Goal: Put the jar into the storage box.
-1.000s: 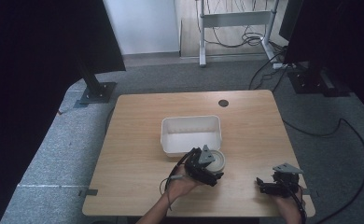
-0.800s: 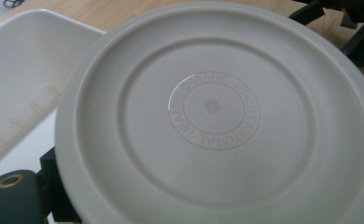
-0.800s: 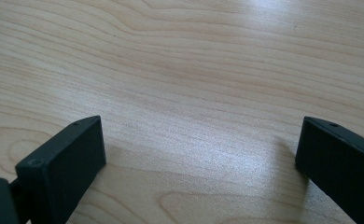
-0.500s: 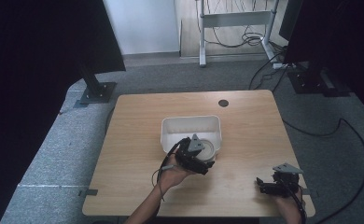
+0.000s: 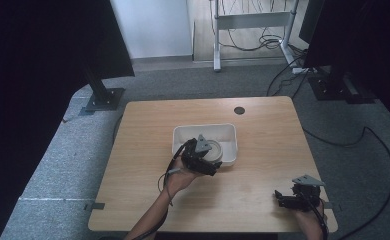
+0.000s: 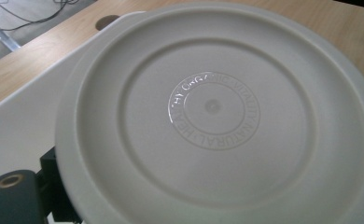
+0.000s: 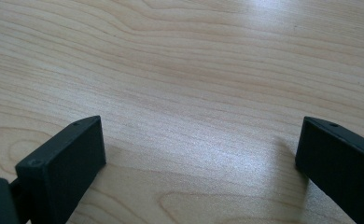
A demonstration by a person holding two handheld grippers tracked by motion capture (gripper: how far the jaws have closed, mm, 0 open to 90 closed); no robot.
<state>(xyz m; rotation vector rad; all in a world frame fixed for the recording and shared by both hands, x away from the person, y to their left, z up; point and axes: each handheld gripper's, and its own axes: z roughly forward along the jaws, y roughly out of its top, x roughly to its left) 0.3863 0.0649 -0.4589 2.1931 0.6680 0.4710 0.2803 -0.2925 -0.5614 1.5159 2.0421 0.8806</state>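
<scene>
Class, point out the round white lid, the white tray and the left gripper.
round white lid (image 6: 213,106), left gripper view, embossed centre.
white tray (image 5: 203,131), high view, far wall.
left gripper (image 5: 210,159), high view, between its fingertips.

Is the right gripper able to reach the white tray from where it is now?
Probably yes: the right gripper sits open near the table's front corner, with bare wood up to the white tray.

Lab or recording studio, lone wooden desk (image 5: 263,125) on grey carpet (image 5: 58,165), black curtains (image 5: 33,75), loose floor cables (image 5: 373,150), metal stand base (image 5: 103,99)
</scene>
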